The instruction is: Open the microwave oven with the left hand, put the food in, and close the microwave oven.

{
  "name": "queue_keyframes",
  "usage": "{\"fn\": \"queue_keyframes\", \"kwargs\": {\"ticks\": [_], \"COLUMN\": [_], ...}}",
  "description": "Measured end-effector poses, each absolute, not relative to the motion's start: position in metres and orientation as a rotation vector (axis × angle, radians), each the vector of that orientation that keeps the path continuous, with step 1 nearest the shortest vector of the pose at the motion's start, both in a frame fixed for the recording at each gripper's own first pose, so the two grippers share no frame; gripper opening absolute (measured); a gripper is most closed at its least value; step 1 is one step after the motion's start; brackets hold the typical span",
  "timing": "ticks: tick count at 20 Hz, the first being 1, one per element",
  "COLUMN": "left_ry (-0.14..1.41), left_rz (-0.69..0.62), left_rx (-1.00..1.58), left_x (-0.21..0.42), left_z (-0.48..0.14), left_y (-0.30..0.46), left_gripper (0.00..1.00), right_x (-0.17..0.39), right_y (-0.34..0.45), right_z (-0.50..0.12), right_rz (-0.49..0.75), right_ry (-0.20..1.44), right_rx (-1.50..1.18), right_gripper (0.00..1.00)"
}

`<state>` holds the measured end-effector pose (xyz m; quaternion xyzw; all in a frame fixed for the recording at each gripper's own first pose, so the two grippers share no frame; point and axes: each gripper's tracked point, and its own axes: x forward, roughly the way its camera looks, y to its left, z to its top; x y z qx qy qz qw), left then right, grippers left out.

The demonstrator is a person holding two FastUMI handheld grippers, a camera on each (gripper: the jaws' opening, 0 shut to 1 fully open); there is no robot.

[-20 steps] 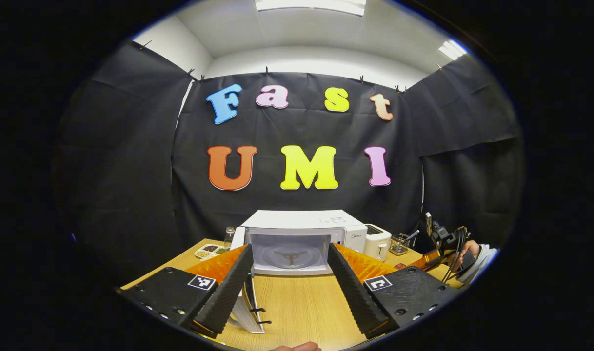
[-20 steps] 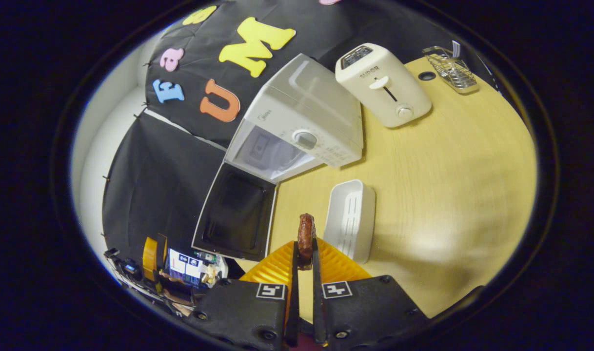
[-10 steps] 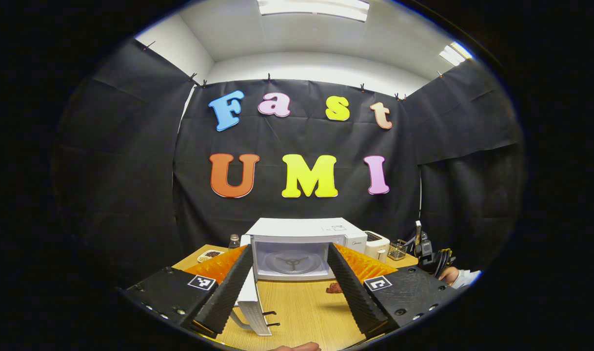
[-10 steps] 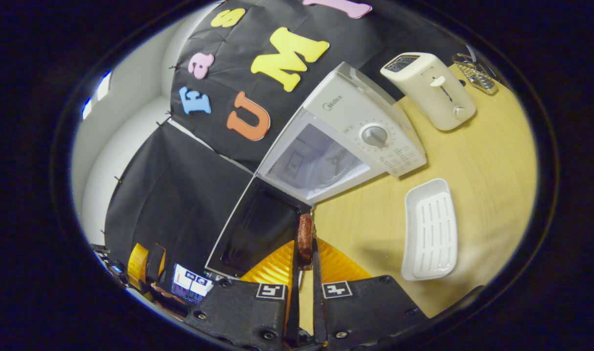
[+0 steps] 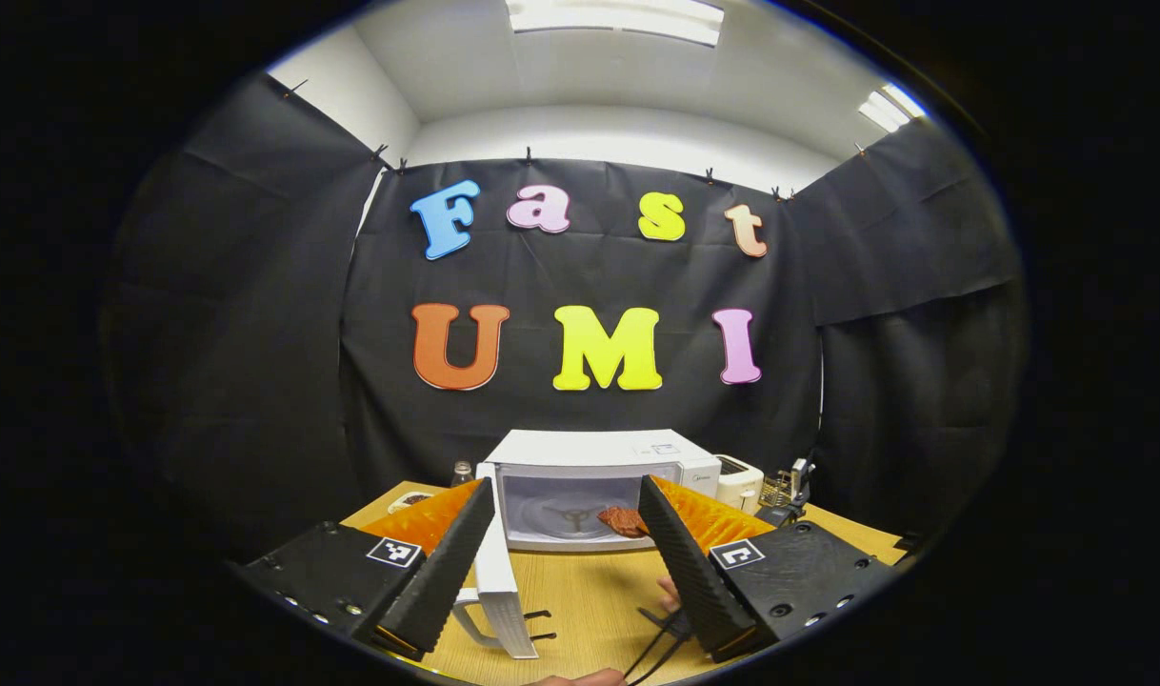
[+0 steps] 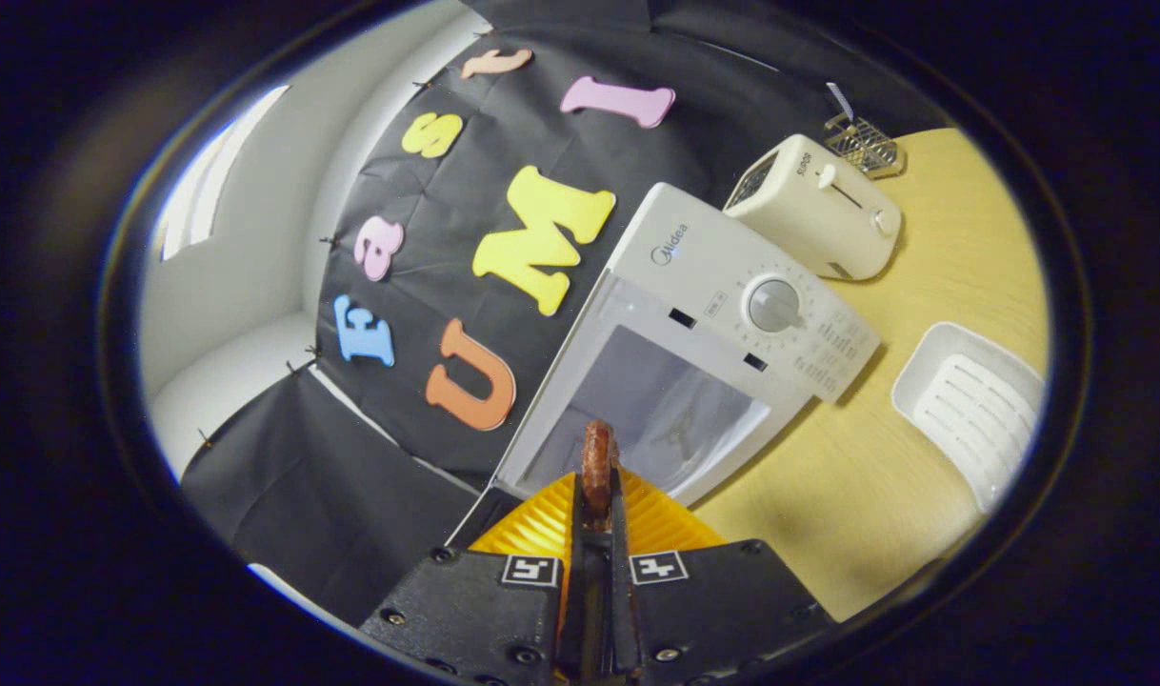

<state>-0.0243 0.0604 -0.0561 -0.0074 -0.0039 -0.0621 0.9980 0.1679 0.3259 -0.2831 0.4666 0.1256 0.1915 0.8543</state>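
Note:
The white microwave stands at the back of the wooden table, its door swung out to the left and the cavity with its turntable hub showing. My left gripper is open, held back from the oven with nothing between its fingers. A brown piece of food hangs at the right of the cavity mouth. In the right gripper view my right gripper is shut on the food, just in front of the microwave and its open cavity.
A cream toaster and a wire basket stand beside the microwave. A white ridged tray lies on the table in front of them. A small bottle and a dish sit left of the oven. A hand shows low.
My right gripper has carried the food from beside the white tray to the mouth of the microwave cavity. My left gripper stays open and has barely moved.

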Motion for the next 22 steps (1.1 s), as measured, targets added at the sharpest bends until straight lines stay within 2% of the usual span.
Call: {"fn": "queue_keyframes", "kwargs": {"ticks": [6, 12, 16, 17, 18, 21, 22], "left_ry": [0.028, 0.024, 0.036, 0.028, 0.033, 0.021, 0.023], "left_rz": [-0.139, -0.141, -0.166, -0.174, -0.173, -0.141, -0.137], "left_rx": [-0.013, 0.013, -0.028, -0.042, -0.048, -0.037, -0.031], "left_x": [-0.022, -0.027, -0.029, -0.030, -0.030, -0.028, -0.029], "left_z": [-0.067, -0.063, -0.068, -0.066, -0.067, -0.065, -0.067], "left_y": [0.065, 0.067, 0.068, 0.069, 0.071, 0.082, 0.083], "left_gripper": [0.94, 0.94, 0.94, 0.94, 0.94, 0.94, 0.94], "right_x": [0.239, 0.312, 0.335, 0.336, 0.339, 0.350, 0.352], "right_y": [0.386, 0.408, 0.421, 0.425, 0.427, 0.421, 0.420], "right_z": [-0.310, -0.346, -0.364, -0.363, -0.364, -0.367, -0.369], "right_rz": [0.282, 0.163, 0.107, 0.117, 0.116, 0.073, 0.065], "right_ry": [0.225, 0.236, 0.267, 0.268, 0.258, 0.253, 0.271], "right_rx": [0.973, 0.961, 0.937, 0.940, 0.934, 0.942, 0.926], "right_gripper": [0.14, 0.14, 0.16, 0.07, 0.17, 0.17, 0.06]}}
